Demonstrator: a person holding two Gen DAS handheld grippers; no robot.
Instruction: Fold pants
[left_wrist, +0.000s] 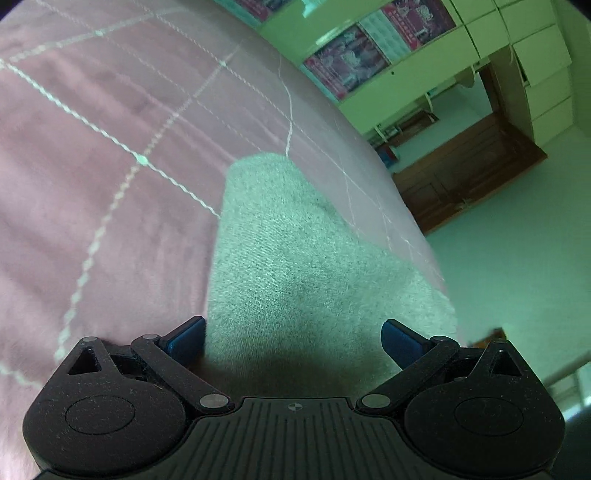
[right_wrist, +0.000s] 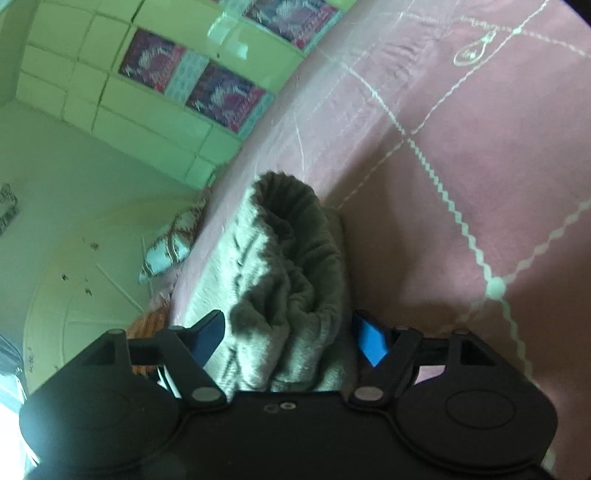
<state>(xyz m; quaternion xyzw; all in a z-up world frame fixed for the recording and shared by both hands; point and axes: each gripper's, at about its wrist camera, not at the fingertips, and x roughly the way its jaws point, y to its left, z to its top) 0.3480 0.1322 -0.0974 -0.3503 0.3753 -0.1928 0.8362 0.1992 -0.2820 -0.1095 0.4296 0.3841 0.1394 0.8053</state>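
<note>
Grey knit pants (left_wrist: 295, 240) lie flat near the edge of a pink quilted bed cover (left_wrist: 92, 184), one rounded end pointing away from me. My left gripper (left_wrist: 293, 341) hovers low over this cloth, open wide, with the fabric lying between its blue pads (left_wrist: 188, 339) but not pinched. In the right wrist view the gathered elastic waistband of the pants (right_wrist: 288, 258) is bunched up on the bed cover (right_wrist: 461, 166). My right gripper (right_wrist: 291, 339) straddles that bunch with its jaws open, one blue pad (right_wrist: 371, 343) close beside the cloth.
The bed's rounded edge runs just beyond the pants, with pale floor (left_wrist: 517, 240) below it. Dark wooden furniture (left_wrist: 461, 173) and green-tinted cabinets (right_wrist: 92, 74) stand past the bed. A patterned bundle (right_wrist: 173, 243) lies on the floor by the bed edge.
</note>
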